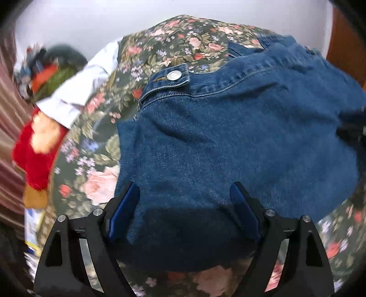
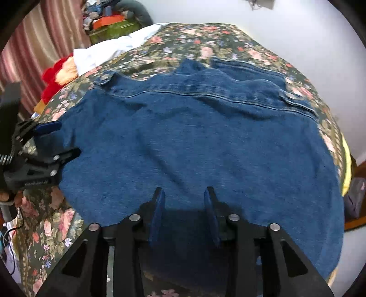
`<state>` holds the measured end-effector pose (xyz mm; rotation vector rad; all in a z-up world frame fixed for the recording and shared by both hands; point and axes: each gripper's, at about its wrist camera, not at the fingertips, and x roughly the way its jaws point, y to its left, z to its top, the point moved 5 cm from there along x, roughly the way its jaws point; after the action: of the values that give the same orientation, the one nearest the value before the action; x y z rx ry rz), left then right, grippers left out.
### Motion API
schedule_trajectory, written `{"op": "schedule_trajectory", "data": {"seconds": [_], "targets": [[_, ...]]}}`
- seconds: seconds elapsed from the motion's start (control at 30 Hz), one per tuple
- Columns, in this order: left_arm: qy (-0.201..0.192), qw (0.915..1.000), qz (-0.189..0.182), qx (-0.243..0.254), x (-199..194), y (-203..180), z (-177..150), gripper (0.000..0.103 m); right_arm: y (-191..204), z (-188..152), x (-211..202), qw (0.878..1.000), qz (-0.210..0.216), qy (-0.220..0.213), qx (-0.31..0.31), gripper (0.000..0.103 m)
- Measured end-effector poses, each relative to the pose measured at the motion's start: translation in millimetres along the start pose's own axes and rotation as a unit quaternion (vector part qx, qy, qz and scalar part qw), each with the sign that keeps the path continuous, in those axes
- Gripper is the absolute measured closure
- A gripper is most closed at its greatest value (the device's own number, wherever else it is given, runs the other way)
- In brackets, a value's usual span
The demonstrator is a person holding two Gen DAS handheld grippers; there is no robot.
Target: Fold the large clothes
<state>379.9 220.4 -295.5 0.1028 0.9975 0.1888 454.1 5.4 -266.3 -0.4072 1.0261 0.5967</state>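
Note:
A blue denim jacket [image 2: 194, 141] lies spread flat, back side up, on a floral bedspread [image 2: 173, 43]. It also shows in the left wrist view [image 1: 228, 141], with a waist tab and metal button [image 1: 173, 75]. My left gripper [image 1: 184, 194] is open, its blue-padded jaws wide apart over the jacket's near edge, holding nothing. It also shows at the left of the right wrist view [image 2: 59, 139], at the jacket's left edge. My right gripper [image 2: 184, 194] is open, jaws moderately apart just above the denim near its front edge.
A white garment [image 1: 77, 91] and a red plush toy [image 1: 39, 148] lie at the bed's left side. Clutter with an orange box [image 2: 109, 20] stands by striped curtains [image 2: 27, 52]. A white wall [image 2: 297, 34] is behind the bed.

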Motion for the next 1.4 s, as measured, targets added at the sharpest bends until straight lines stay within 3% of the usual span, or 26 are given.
{"op": "schedule_trajectory", "data": {"seconds": [0.13, 0.2, 0.3, 0.43, 0.5, 0.57, 0.67, 0.77, 0.87, 1.03, 1.2, 1.4], "targets": [[-0.008, 0.9998, 0.014, 0.013, -8.3, -2.0, -6.4, 0.019, -10.4, -6.7, -5.5, 1.000, 0.003, -0.001, 0.009, 0.070], [-0.013, 0.9998, 0.015, 0.007, -12.8, 2.2, -10.1, 0.019, -17.4, -11.2, -11.7, 0.999, -0.046, -0.005, -0.002, 0.070], [-0.013, 0.9998, 0.014, -0.006, -17.4, 10.7, -14.5, 0.019, -29.3, -17.1, -23.0, 0.997, -0.072, -0.017, -0.015, 0.069], [0.010, 0.9984, 0.029, -0.047, -15.3, 36.5, -26.2, 0.016, -57.5, -27.4, -43.1, 0.992, -0.118, -0.033, -0.001, 0.036], [0.024, 0.9965, 0.003, -0.080, -8.1, 49.5, -34.8, 0.015, -71.9, -35.4, -50.5, 0.991, -0.125, -0.039, 0.009, 0.031], [0.028, 0.9904, -0.035, -0.131, -8.0, 62.3, -45.0, 0.015, -90.5, -47.3, -55.1, 0.990, -0.134, -0.037, 0.030, 0.019], [0.022, 0.9886, -0.033, -0.145, -13.7, 66.0, -49.2, 0.015, -113.5, -63.9, -58.9, 0.991, -0.101, -0.038, 0.080, 0.011], [0.023, 0.9891, -0.017, -0.145, -16.6, 61.6, -51.9, 0.015, -128.3, -76.7, -58.9, 0.989, -0.049, -0.028, 0.140, 0.011], [0.028, 0.9876, -0.006, -0.155, -22.0, 60.7, -55.6, 0.015, -129.1, -81.7, -58.9, 0.985, -0.031, -0.025, 0.168, 0.011], [0.028, 0.9847, 0.008, -0.172, -36.2, 70.8, -59.2, 0.015, -119.5, -76.6, -75.5, 0.987, -0.070, -0.033, 0.139, 0.011], [-0.013, 0.9833, 0.045, -0.176, -69.7, 79.7, -57.7, 0.016, -106.8, -62.8, -110.1, 0.987, -0.077, -0.075, 0.116, 0.011], [-0.034, 0.9689, -0.018, -0.245, -90.3, 83.5, -60.3, 0.016, -63.6, -32.5, -141.0, 0.986, -0.063, -0.133, 0.082, 0.011]]}}
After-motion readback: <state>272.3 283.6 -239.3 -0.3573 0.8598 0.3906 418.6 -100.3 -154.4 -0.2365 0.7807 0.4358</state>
